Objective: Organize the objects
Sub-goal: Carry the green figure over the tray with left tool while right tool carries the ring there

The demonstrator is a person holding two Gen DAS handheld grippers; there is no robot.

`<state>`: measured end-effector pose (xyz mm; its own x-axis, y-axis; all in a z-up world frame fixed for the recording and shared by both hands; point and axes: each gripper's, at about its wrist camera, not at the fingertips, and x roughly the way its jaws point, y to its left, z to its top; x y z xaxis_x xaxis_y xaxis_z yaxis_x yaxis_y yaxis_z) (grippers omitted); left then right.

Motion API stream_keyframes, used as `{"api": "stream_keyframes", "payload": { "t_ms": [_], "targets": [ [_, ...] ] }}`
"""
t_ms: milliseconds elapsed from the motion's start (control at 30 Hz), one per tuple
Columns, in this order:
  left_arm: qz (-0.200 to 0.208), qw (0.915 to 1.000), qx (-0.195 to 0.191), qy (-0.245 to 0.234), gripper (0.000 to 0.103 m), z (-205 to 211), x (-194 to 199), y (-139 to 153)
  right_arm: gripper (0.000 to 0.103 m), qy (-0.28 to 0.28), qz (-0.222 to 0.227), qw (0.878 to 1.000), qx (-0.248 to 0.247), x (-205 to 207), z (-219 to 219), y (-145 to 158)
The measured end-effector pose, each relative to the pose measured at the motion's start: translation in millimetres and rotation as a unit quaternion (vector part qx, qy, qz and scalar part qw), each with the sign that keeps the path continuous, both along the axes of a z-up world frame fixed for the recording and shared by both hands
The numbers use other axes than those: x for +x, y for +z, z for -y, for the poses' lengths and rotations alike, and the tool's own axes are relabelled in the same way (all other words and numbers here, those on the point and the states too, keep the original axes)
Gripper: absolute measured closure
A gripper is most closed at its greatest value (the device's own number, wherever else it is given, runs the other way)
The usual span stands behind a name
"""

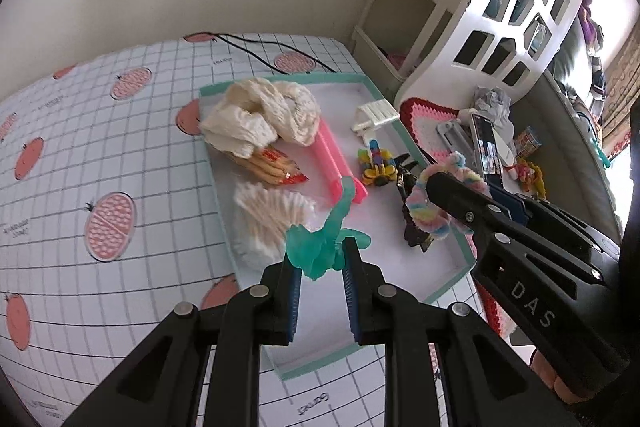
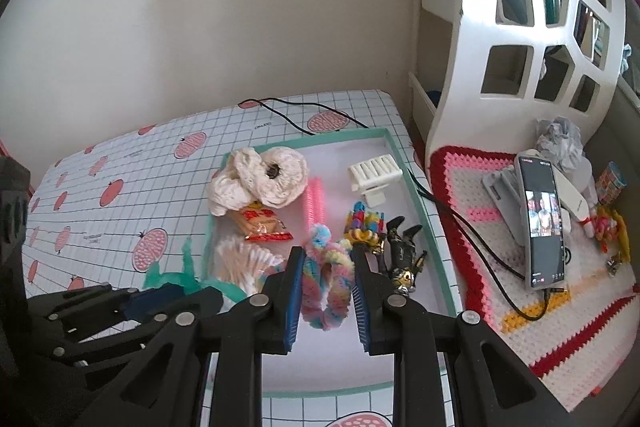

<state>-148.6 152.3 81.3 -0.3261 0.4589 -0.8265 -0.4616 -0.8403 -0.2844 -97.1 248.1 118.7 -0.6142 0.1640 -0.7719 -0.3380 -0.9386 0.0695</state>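
The left gripper (image 1: 320, 259) holds a translucent teal dinosaur toy (image 1: 320, 239) with its jaws clamped on the toy's body, hanging above the near part of the shallow teal-rimmed tray (image 1: 448, 283) that sits on the grid-patterned tabletop (image 1: 100, 147). The right gripper (image 2: 326, 287) has its jaws closed around a fuzzy pastel rainbow loop (image 2: 328, 283), though from the right wrist view it is hard to be sure how firmly the pads press the fluffy strand; in the left wrist view the same gripper (image 1: 440, 187) enters from 3 o'clock with the loop (image 1: 432, 203) wrapped at its tip. Inside the tray, a cream knitted bundle (image 1: 260, 115) lies at 11 o'clock, a red-and-clear snack packet (image 1: 272, 167) just below it, and a heap of cotton swabs (image 1: 268, 211) at 9 o'clock, near the held dinosaur. A pink comb-like strip (image 1: 336, 155) runs through the middle, a white ribbed plastic piece (image 1: 376, 115) sits at 1 o'clock, a small multicoloured block toy (image 1: 378, 163) lies beside the strip, and a dark figurine (image 2: 404, 255) rests at 3 o'clock, just beside the right gripper's tip. Beyond the tray's right edge, a phone (image 2: 544, 219) with a lit screen leans on a stand upon a crocheted mat (image 2: 480, 187).
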Motion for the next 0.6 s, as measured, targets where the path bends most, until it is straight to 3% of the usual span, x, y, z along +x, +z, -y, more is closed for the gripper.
{"api": "stream_keyframes", "payload": {
  "t_ms": [600],
  "targets": [
    [0.046, 0.9983, -0.034, 0.008, 0.082, -6, -6, -43, 0.078, 0.006, 0.089, 0.996, 0.014, -10, 2, -55]
  ]
}}
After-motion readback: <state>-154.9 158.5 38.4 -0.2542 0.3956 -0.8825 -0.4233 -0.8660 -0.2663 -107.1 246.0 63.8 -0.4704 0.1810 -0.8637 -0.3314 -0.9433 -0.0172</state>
